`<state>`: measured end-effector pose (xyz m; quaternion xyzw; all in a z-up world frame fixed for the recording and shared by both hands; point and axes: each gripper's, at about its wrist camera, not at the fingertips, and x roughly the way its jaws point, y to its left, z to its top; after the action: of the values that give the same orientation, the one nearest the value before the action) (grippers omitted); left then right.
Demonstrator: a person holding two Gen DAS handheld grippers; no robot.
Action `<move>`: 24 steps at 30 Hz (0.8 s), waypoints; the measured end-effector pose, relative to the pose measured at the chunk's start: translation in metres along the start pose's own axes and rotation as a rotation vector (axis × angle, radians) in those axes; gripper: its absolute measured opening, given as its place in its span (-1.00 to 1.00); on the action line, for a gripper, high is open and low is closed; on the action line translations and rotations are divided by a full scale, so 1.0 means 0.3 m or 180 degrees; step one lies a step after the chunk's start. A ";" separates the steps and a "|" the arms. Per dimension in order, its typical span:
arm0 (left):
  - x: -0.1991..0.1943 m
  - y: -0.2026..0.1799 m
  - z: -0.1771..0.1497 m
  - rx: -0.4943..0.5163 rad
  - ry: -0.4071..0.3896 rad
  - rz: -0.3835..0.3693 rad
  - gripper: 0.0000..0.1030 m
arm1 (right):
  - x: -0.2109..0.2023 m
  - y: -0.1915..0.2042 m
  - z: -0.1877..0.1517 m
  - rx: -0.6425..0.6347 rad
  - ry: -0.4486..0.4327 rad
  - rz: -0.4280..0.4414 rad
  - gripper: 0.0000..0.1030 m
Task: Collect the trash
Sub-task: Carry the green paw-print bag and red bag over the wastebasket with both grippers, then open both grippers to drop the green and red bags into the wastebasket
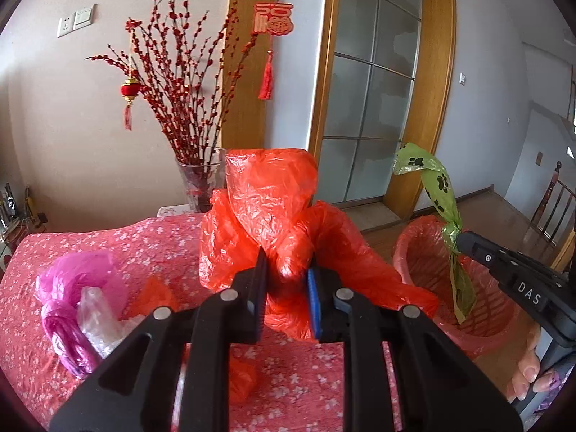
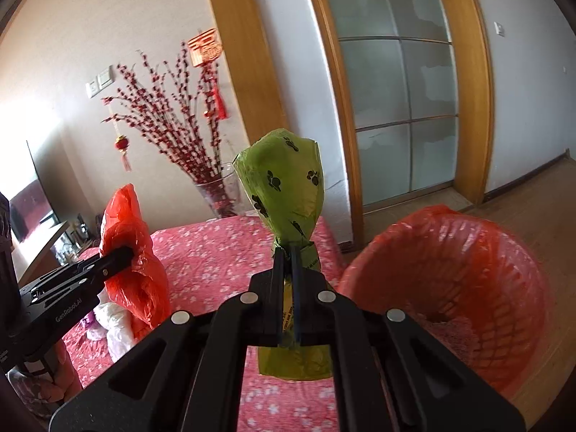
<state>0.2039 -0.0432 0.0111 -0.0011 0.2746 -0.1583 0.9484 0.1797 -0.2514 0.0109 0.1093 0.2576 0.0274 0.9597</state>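
Observation:
My left gripper [image 1: 286, 262] is shut on a crumpled red plastic bag [image 1: 266, 212], held above the table; the same red plastic bag [image 2: 133, 248] shows at the left of the right wrist view, pinched by the left gripper [image 2: 126, 252]. My right gripper [image 2: 287, 248] is shut on the knotted neck of a green plastic bag [image 2: 284, 183] with black paw prints. In the left wrist view that green plastic bag [image 1: 437, 183] hangs from the right gripper [image 1: 459, 241] above the pink bin [image 1: 424, 255]. The pink bin [image 2: 450, 270] has a red liner.
On the pink flowered tablecloth [image 1: 108, 244] lie a pink bag [image 1: 79, 288], a clear one [image 1: 97, 313] and small red scraps [image 1: 154, 295]. A glass vase of red branches [image 1: 198, 183] stands at the table's far edge. A glass door [image 2: 396, 90] is behind.

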 end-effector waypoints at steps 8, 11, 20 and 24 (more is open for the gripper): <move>0.080 -0.165 0.038 0.0150 0.0052 -0.0312 -0.61 | -0.049 -0.157 0.017 0.0209 -0.0100 -0.0251 -0.91; 0.111 -0.224 0.040 0.0197 0.0087 -0.0430 -0.61 | -0.068 -0.225 0.020 0.0310 -0.0137 -0.0356 -0.91; 0.195 -0.388 0.048 0.0343 0.0188 -0.0751 -0.61 | -0.101 -0.362 0.011 0.0529 -0.0173 -0.0569 -0.91; 0.238 -0.451 0.045 0.0427 0.0251 -0.0863 -0.61 | -0.112 -0.402 0.006 0.0580 -0.0186 -0.0623 -0.91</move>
<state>0.2275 -0.1945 -0.0026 0.0314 0.2978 -0.3028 0.9048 0.1511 -0.3729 0.0018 0.1710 0.2404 -0.0930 0.9510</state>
